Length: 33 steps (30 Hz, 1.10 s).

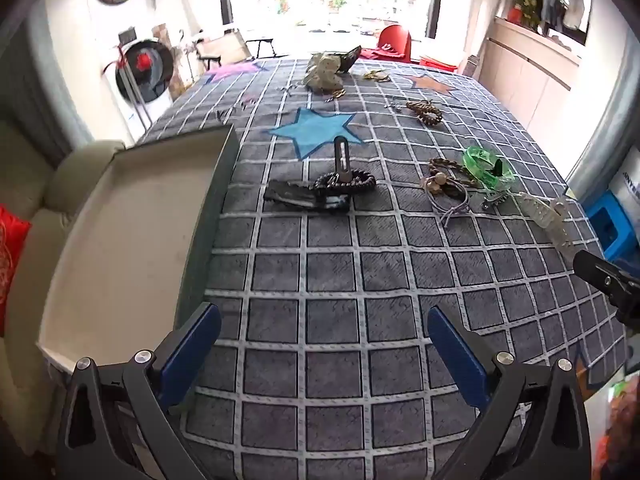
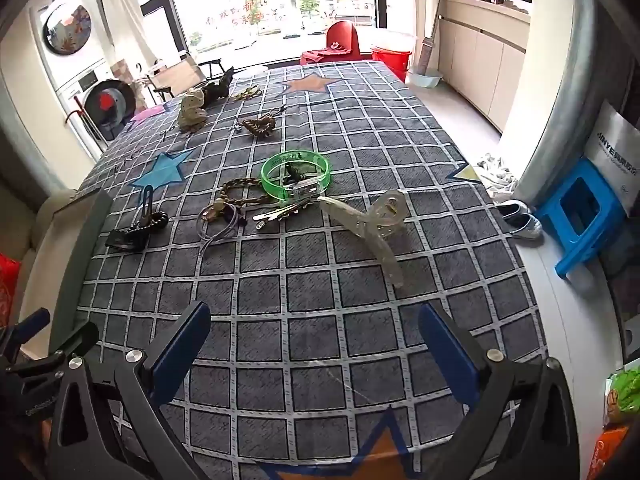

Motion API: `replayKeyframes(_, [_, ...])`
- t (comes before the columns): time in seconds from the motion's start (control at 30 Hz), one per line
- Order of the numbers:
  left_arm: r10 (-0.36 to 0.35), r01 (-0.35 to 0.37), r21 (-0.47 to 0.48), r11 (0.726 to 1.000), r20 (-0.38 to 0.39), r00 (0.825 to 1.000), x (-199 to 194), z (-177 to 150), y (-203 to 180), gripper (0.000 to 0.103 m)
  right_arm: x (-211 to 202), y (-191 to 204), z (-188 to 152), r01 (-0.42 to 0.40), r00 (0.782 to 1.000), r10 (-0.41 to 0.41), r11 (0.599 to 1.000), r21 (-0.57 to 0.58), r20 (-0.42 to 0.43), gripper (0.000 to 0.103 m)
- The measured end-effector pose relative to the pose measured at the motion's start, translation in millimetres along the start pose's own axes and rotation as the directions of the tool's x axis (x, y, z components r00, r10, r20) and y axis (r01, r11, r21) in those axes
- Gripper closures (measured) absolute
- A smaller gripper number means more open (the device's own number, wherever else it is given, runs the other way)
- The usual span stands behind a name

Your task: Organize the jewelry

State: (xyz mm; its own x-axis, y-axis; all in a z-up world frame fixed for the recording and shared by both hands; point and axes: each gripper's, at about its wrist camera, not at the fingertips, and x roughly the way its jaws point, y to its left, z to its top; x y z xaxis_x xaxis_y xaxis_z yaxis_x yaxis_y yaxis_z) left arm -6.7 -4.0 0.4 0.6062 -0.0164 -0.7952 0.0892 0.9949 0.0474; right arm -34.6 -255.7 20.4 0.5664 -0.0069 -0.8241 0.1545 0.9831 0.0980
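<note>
Jewelry lies scattered on a grey checked tablecloth [image 1: 320, 264]. A black beaded bracelet with a dark clip [image 1: 344, 182] sits mid-table, also seen at the left in the right wrist view [image 2: 148, 222]. A green bangle [image 2: 296, 174] lies beside a brown braided cord [image 2: 240, 194], a purple hair tie [image 2: 218, 226], a silver hair pin [image 2: 280, 212] and a clear hair clip [image 2: 372, 220]. A shallow white tray [image 1: 120, 240] rests at the table's left edge. My left gripper [image 1: 324, 340] and right gripper [image 2: 316, 340] hover open over bare cloth, holding nothing.
Farther back lie a brown beaded bracelet [image 1: 426, 112], a cream bow [image 1: 324, 74] and thin chains [image 1: 376, 76]. A blue stool [image 2: 580, 216] and shoes [image 2: 520, 220] stand on the floor to the right. A beige sofa [image 1: 24, 184] is left of the table.
</note>
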Motion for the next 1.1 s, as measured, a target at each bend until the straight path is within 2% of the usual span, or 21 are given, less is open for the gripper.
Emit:
replayKeyframes(0.1, [-0.027, 0.025, -0.045, 0.999, -0.045, 0.999, 0, -1, 2, 0.000, -3, -5, -1, -0.016, 1.000, 0.016, 1.000, 0.000, -0.010, 0.000])
replayKeyframes(0.27, [-0.034, 0.030, -0.081, 0.996, -0.051, 0.998, -1, 4, 14, 0.000, -4, 4, 1, 0.028, 0.999, -0.029, 0.999, -0.018, -0.020, 0.000])
replayKeyframes(0.47, [-0.046, 0.041, -0.074, 0.996, -0.063, 0.997, 3, 2, 13, 0.000, -5, 5, 0, 0.027, 1.000, -0.027, 0.999, -0.022, -0.007, 0.000])
replayKeyframes(1.1, [-0.014, 0.010, -0.079, 0.997, -0.051, 0.999, -1, 1, 17, 0.000, -8, 8, 2, 0.029, 1.000, -0.029, 0.999, -0.034, 0.004, 0.000])
